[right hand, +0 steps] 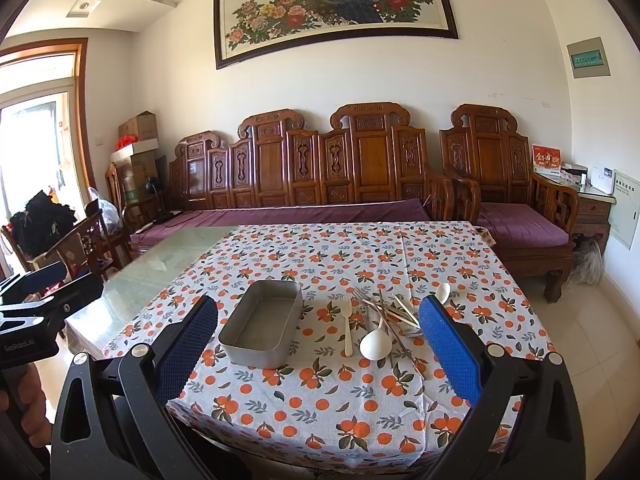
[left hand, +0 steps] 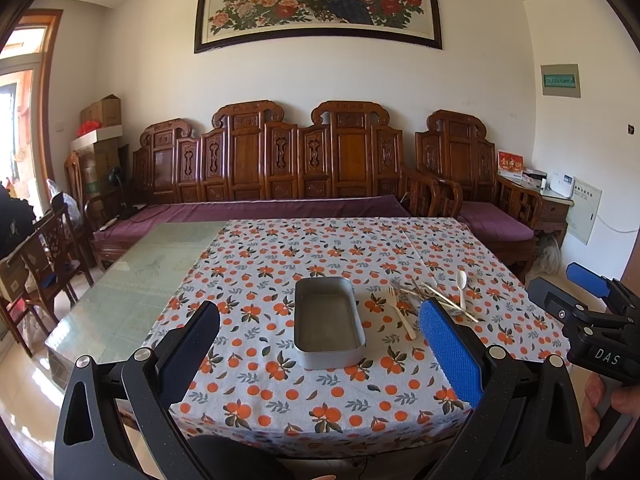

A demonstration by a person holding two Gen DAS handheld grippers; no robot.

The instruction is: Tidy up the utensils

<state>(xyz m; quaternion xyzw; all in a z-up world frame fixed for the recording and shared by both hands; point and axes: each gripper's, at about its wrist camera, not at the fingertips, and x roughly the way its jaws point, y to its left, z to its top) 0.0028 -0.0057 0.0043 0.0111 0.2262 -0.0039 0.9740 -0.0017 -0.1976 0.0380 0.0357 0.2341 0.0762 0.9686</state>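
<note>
An orange-print cloth covers the surface (right hand: 320, 400). Both grippers, left gripper (left hand: 320, 344) and right gripper (right hand: 318, 338), hover wide apart and empty. Beyond sit the empty tin (right hand: 262, 322) and, beside it, loose utensils (right hand: 380, 316); nothing is sorted yet, so picking one likely comes next.

Light: bright daylight pouring in from window (right hand: 36, 128) at left, blown out white | Glare: sheen on bare glass tabletop (left hand: 132, 280) & floor (left hand: 24, 392) | Shadows: soft, short under tray (right hand: 260, 324) | Focus: sharp centre, no motion blur | Distortion: heavy fisheye, walls bow, black vignette at corners
</note>
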